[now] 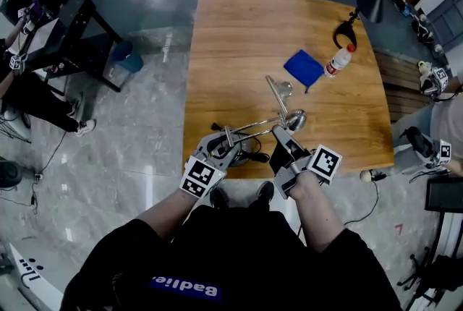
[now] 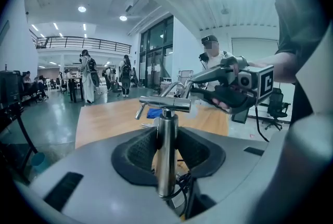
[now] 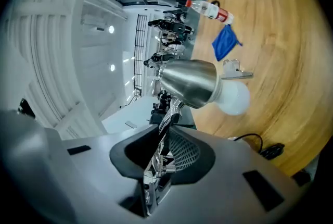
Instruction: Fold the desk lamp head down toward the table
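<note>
A chrome desk lamp stands near the table's front edge, and its upright post (image 2: 165,147) sits between the pads of my left gripper (image 2: 167,139), which is shut on it. That left gripper (image 1: 219,148) is low at the left in the head view. My right gripper (image 3: 164,139) is shut on the thin lamp arm (image 3: 167,119) just behind the head. The chrome shade (image 3: 190,82) with its white bulb (image 3: 233,97) points out over the wooden table (image 3: 281,51). In the head view the right gripper (image 1: 283,140) reaches the lamp head (image 1: 295,118).
A blue cloth (image 1: 304,68), a clear bottle with a red cap (image 1: 338,61) and a black looped object (image 1: 345,35) lie at the table's far right. A black cable with a plug (image 3: 270,149) runs near the lamp. People and chairs surround the table.
</note>
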Motion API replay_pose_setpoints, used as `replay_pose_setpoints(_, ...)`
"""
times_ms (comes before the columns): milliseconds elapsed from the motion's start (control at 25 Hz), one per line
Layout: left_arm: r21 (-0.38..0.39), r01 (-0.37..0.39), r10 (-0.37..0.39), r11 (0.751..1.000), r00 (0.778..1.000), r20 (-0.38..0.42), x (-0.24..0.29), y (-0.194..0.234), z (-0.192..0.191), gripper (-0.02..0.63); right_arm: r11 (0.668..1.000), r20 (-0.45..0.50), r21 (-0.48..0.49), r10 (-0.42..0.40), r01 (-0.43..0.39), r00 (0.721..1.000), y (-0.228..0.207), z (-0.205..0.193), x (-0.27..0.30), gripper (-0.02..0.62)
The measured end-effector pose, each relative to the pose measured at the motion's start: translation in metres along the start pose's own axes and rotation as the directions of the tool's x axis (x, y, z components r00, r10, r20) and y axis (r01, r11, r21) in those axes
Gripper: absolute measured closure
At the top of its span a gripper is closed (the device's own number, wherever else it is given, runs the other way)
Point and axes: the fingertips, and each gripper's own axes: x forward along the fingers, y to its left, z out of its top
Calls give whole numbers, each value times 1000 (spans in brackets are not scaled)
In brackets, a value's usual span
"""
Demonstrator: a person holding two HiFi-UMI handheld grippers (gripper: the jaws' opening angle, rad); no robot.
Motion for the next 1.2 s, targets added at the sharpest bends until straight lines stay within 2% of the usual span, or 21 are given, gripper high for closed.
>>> replay_pose_setpoints(160, 6, -7, 7, 1000, 1000, -12, 2, 0, -1, 477, 998, -15, 62, 25, -24, 1000, -22, -2, 2, 523)
replay_pose_setpoints(320, 5, -21, 21, 1000, 999, -42, 3, -1, -6, 477, 984, -34, 178, 31, -25, 999, -47, -9, 2, 512)
replay_pose_setpoints(680, 19, -33, 34, 999, 999, -42, 4, -4, -1, 477, 906, -3, 413, 98, -88, 995, -78, -27, 6, 509)
replay_pose_setpoints(960, 13, -46, 47, 999, 998, -41, 3, -2, -2, 477, 896, 4, 430, 120, -110, 993, -83, -31, 9, 506)
replay_pose_setpoints(1200, 16, -37, 38, 999, 998, -59, 5, -4, -5, 476, 905, -9, 403, 156, -139, 988, -79, -31, 9, 497)
